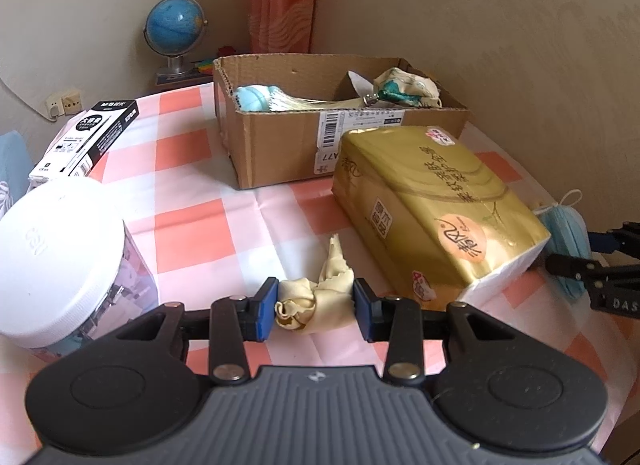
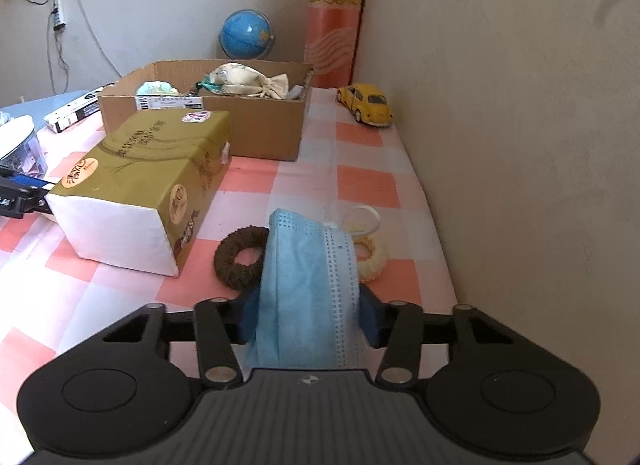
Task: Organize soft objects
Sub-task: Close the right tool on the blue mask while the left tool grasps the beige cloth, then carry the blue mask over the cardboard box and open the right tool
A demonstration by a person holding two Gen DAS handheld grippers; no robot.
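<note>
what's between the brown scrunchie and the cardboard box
Only bare checked tablecloth between the brown scrunchie and cardboard box, seen in the right wrist view.

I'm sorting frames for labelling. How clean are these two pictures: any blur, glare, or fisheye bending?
Left wrist view: sharp near the cloth in the left tongs; fisheye bows the table's checks, corners are dark, soft daylight, mild sheen on the gold tissue pack. Right wrist view: the mask in the right tongs is crisp; the wall is washed pale; the globe looks slightly soft.
</note>
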